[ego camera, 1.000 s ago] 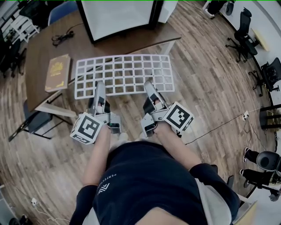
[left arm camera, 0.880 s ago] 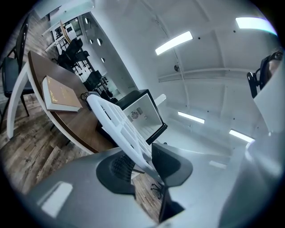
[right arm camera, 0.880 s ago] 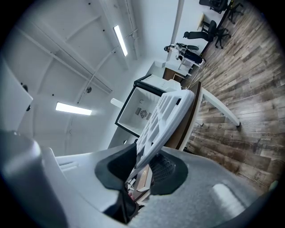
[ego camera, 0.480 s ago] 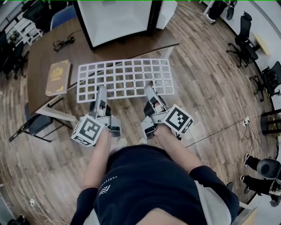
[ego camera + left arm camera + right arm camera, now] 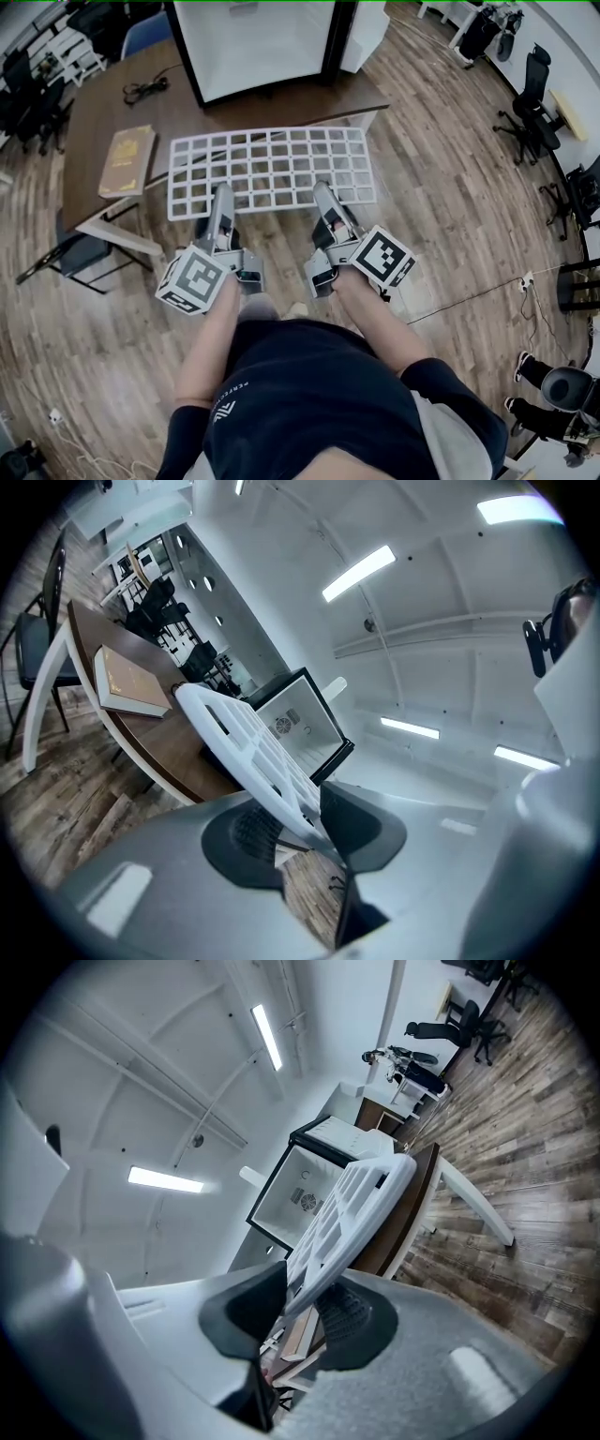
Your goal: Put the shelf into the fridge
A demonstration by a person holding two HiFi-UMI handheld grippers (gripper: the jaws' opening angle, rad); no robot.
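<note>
Shelf [image 5: 272,169]: a white grid panel, carried flat in the air by its near long edge. Its far part is over the near edge of the table [image 5: 103,103], short of the fridge [image 5: 253,47] and not yet in it. The fridge stands on the table with its mouth open toward the person.

Left gripper [image 5: 222,190]: jaws narrow and clamped on the shelf's near rim left of centre. Its own view shows the rim running between the dark pads [image 5: 246,834].

Right gripper [image 5: 324,190]: on the same rim right of centre, with the edge between its jaws. These jaws have just been opening a little. The pads seem to bear on the plastic, though the wide-angle view leaves that slightly uncertain.

Why held this way, by judgement: two spaced grips on one edge keep the panel level and stop it twisting. They also leave the far edge free to lead into the fridge.

A book [image 5: 127,161] and a cable [image 5: 145,89] lie on the table, left of the path.
</note>
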